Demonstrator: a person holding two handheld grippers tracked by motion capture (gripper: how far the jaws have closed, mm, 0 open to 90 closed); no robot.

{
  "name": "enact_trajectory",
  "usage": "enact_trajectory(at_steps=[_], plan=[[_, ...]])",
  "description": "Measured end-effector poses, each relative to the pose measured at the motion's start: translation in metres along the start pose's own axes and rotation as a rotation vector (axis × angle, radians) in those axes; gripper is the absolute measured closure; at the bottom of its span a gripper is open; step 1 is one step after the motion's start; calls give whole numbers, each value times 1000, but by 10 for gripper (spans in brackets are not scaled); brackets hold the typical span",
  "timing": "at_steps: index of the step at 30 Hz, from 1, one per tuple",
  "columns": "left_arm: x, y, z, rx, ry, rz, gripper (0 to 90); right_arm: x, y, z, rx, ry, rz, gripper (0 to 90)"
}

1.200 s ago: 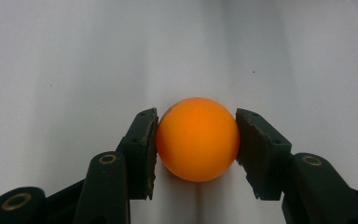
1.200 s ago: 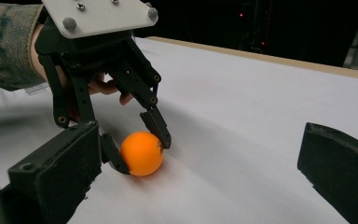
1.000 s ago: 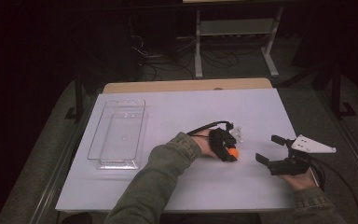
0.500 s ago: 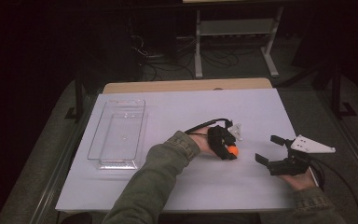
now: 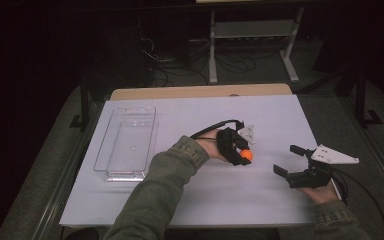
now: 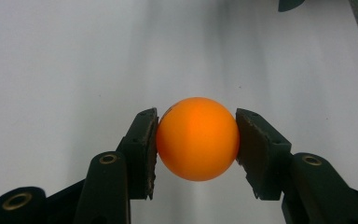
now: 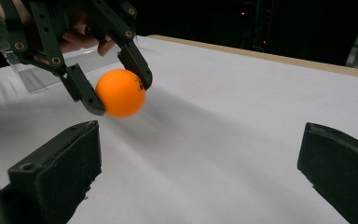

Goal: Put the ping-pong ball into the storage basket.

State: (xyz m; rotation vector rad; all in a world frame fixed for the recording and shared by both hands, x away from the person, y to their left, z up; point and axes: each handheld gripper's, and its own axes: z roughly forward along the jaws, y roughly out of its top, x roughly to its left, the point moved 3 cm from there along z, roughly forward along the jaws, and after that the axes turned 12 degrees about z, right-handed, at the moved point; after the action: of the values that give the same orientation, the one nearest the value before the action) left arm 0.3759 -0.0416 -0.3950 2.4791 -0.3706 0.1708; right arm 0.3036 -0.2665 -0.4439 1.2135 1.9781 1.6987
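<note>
Left gripper closed on the orange ball; fingers press it from both sides at about its widest line, seen in the left gripper view. Ball held clear of the desk, off to the right of the clear tray and well apart from it. In the right gripper view the ball hangs above the white surface with a soft shadow below.

Right gripper sits farther right of the tray, beyond the ball, fingers spread wide with nothing between them.

Risks, as judged:
- Ball is smooth, round and light. Contact is only two small patches, so a slight tilt or jolt of the hand could let it squirt out.
- If dropped, it would likely bounce and roll across the bare desk, possibly off an edge; nothing stands nearby to stop it.
- Tray walls are transparent and hard to read. If the ball is bound for the tray, a low carry could clip the near rim and knock the ball loose.
- Releasing from too high above the tray floor could bounce it back out.
</note>
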Motion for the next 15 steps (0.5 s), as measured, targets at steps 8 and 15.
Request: enact_trajectory(at_steps=[8, 15], plan=[[-5, 5, -19, -3, 24, 17, 505, 0, 0, 0, 4, -1, 1, 0], [-8, 4, -45, 12, 69, 29, 504, 0, -1, 1, 7, -2, -4, 0]])
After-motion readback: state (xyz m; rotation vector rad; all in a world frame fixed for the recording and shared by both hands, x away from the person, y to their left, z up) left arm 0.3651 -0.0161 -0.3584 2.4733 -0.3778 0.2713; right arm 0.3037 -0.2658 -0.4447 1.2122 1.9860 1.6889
